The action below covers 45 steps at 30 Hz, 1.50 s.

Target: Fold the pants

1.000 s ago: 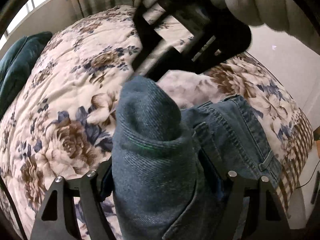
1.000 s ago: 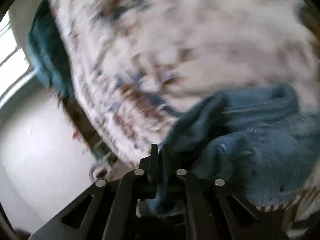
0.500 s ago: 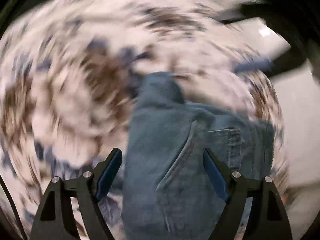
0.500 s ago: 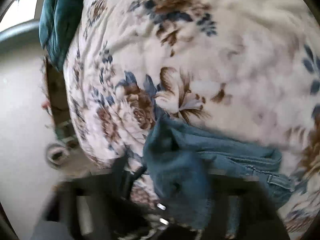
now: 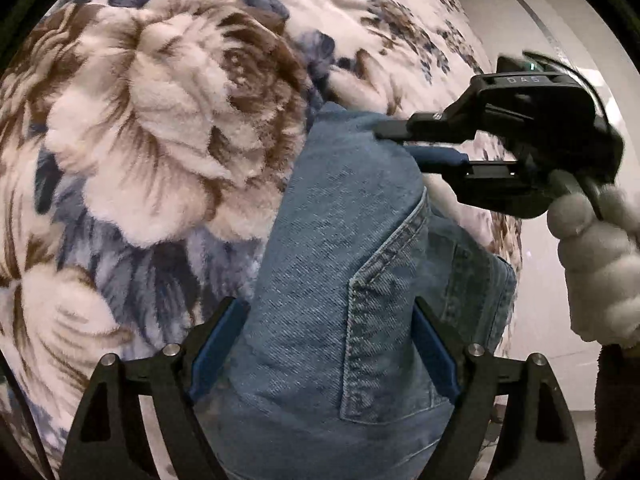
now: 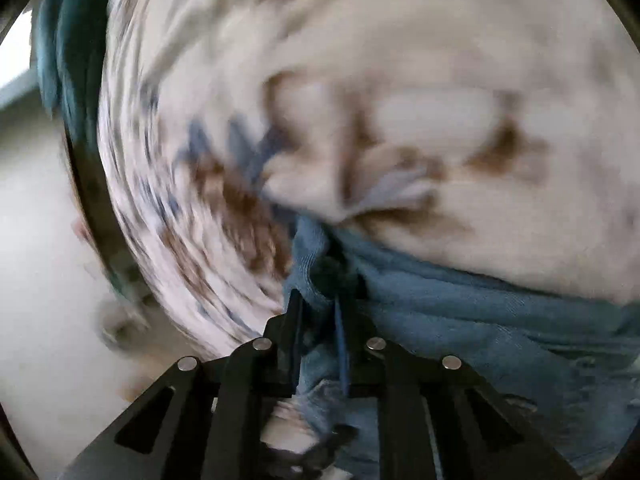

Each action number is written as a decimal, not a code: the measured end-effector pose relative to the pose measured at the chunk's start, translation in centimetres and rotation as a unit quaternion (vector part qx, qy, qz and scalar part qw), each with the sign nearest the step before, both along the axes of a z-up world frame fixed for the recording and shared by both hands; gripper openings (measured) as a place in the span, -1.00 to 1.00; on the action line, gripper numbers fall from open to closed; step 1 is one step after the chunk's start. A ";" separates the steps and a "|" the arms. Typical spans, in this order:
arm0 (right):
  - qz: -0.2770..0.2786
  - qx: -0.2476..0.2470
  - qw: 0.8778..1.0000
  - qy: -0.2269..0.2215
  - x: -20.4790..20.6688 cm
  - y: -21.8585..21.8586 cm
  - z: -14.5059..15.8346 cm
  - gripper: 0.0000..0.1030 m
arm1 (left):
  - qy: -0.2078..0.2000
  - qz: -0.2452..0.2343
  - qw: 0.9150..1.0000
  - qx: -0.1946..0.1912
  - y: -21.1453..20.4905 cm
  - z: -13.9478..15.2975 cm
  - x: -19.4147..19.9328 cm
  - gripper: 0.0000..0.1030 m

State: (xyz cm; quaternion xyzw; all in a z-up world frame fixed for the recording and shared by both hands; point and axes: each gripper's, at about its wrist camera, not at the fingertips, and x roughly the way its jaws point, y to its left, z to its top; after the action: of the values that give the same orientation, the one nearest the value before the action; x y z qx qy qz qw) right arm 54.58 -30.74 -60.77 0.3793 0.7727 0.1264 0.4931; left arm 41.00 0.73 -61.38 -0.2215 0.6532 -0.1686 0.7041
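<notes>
Both grippers work blue jeans on a floral blanket: left gripper clamps a wide denim fold, right gripper is closing on an edge.

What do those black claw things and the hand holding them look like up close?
Each tool is a black plastic frame with triangular cut-outs, silver screw heads and blue pads lining its two fingers. That goes for the left tool and the right tool, whose body carries small raised lettering, a tiny green light and a thin cable. The hand wears a fuzzy white glove.
</notes>
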 end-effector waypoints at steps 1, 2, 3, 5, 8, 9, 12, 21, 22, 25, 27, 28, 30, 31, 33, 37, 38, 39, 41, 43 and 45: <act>-0.012 0.021 1.000 0.007 -0.3 -0.2 -0.3 -0.69 | 0.000 -0.007 1.000 0.001 0.0 0.0 0.0 0.61; -0.003 0.041 0.999 0.003 -0.3 0.0 -0.2 -0.68 | 0.001 -0.015 1.000 0.003 -0.2 0.0 0.0 0.61; 0.018 0.042 0.999 -0.013 -0.2 0.1 0.3 -0.66 | 0.001 -0.017 1.000 0.001 -0.2 0.0 -0.1 0.61; 0.048 0.020 0.997 -0.053 0.1 -0.1 1.8 -0.65 | 0.002 -0.021 1.000 -0.004 -0.3 0.2 -0.2 0.61; 0.091 0.003 0.992 -0.085 0.8 0.2 3.6 -0.41 | 0.003 -0.019 1.000 -0.007 -0.2 0.3 -0.4 0.61; 0.113 -0.004 0.989 -0.092 0.9 0.5 4.0 -0.06 | 0.004 -0.017 1.000 -0.007 -0.2 0.3 -0.4 0.61; 0.221 -0.098 0.964 -0.106 1.0 2.1 4.2 0.20 | 0.006 -0.014 1.000 -0.007 0.1 0.1 -0.5 0.61; 0.120 -0.249 0.957 -0.093 -6.9 -11.5 8.6 0.53 | -0.027 0.001 0.999 -0.022 1.3 4.9 -0.3 0.61; 0.095 -0.242 0.962 -0.083 -8.2 -12.7 8.4 0.53 | -0.030 0.000 0.999 -0.020 1.1 5.2 0.4 0.61; 0.032 -0.195 0.979 -0.048 -11.8 -14.9 6.2 0.53 | -0.031 0.001 1.000 -0.002 0.3 5.0 4.0 0.61; 0.003 -0.155 0.987 -0.045 -13.4 -14.5 4.7 0.53 | -0.019 -0.012 0.999 0.028 -0.9 3.5 7.3 0.61; -0.004 -0.133 0.990 -0.052 -13.8 -14.0 4.0 0.41 | -0.011 -0.020 0.999 0.035 -1.5 2.7 8.5 0.61; 0.004 -0.155 0.984 -0.082 -14.2 -12.9 3.7 -0.03 | 0.012 -0.048 0.996 0.074 -3.2 0.5 11.2 0.61; 0.014 -0.177 0.980 -0.095 -14.2 -12.5 3.9 -0.27 | 0.017 -0.063 0.992 0.105 -3.7 -0.2 11.9 0.61; -0.010 -0.201 0.973 -0.112 -14.8 -12.9 4.7 -0.76 | 0.018 -0.088 0.978 0.188 -4.3 -1.6 13.1 0.61; -0.047 -0.227 0.962 -0.146 -15.3 -14.8 7.2 -0.80 | 0.004 -0.113 0.964 0.241 -4.1 -2.1 13.6 0.65; -0.051 -0.225 0.962 -0.148 -15.4 -15.1 7.3 -0.80 | 0.002 -0.113 0.963 0.247 -4.2 -2.1 13.5 0.65; -0.043 -0.223 0.963 -0.144 -15.5 -15.0 7.0 -0.80 | -0.004 -0.113 0.960 0.256 -4.2 -2.1 13.4 0.65; -0.045 -0.221 0.965 -0.133 -15.8 -15.6 6.4 -0.80 | 0.004 -0.099 0.962 0.253 -4.0 -2.4 13.5 0.65; -0.043 -0.204 0.972 -0.112 -15.6 -15.6 4.8 -0.69 | 0.013 -0.075 0.970 0.231 -3.4 -2.1 13.8 0.65; -0.060 -0.189 0.975 -0.097 -15.1 -16.6 4.3 -0.46 | 0.022 -0.020 0.982 0.187 -1.3 -1.1 14.2 0.65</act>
State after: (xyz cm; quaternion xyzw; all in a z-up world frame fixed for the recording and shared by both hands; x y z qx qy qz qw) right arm 39.47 -47.32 -56.49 0.3108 0.7068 -0.0156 0.6353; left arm 55.24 -0.55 -62.47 -0.0763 0.6930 -0.0528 0.7150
